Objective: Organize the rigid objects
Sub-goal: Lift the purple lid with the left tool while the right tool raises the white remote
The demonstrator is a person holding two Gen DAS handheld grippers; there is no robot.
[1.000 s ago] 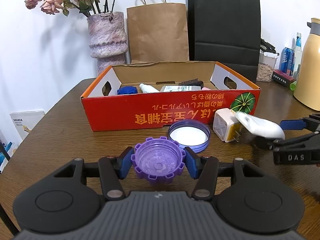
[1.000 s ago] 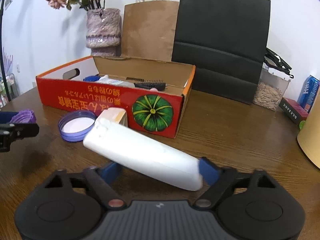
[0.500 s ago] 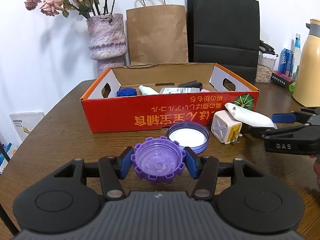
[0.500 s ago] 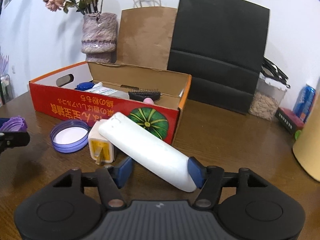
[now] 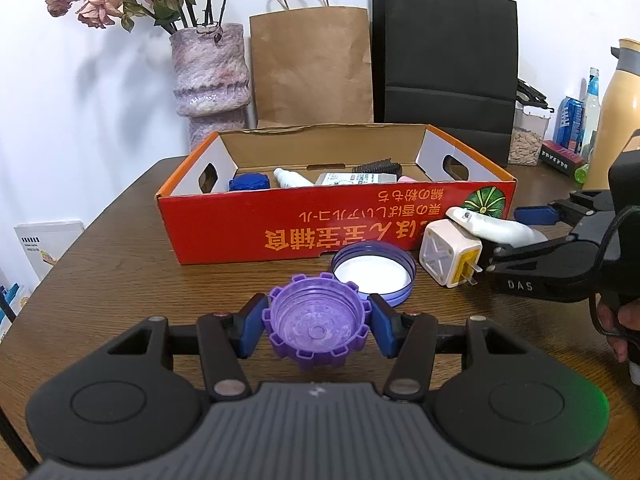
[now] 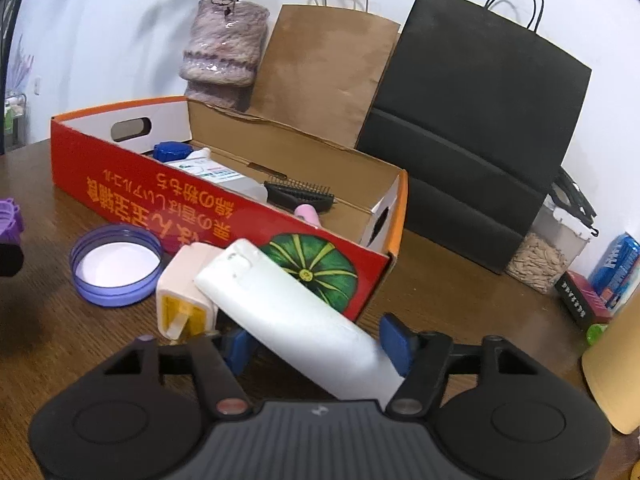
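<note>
1. We see the left tool (image 5: 316, 326) clenched on a purple cap (image 5: 316, 326) just above the table (image 5: 120, 280).
2. The right tool (image 6: 316, 344) grips a white bottle (image 6: 288, 312), its tip beside a plug (image 6: 180, 300).
3. Ahead sits the red box (image 5: 320, 224).

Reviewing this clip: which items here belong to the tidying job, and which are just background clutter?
Job items: purple cap in left gripper; white bottle in right gripper; plug adapter; blue-rimmed lid; red cardboard box already holding a hairbrush.

Lying about: vase, brown paper bag, black paper bag, seed container, thermos.
</note>
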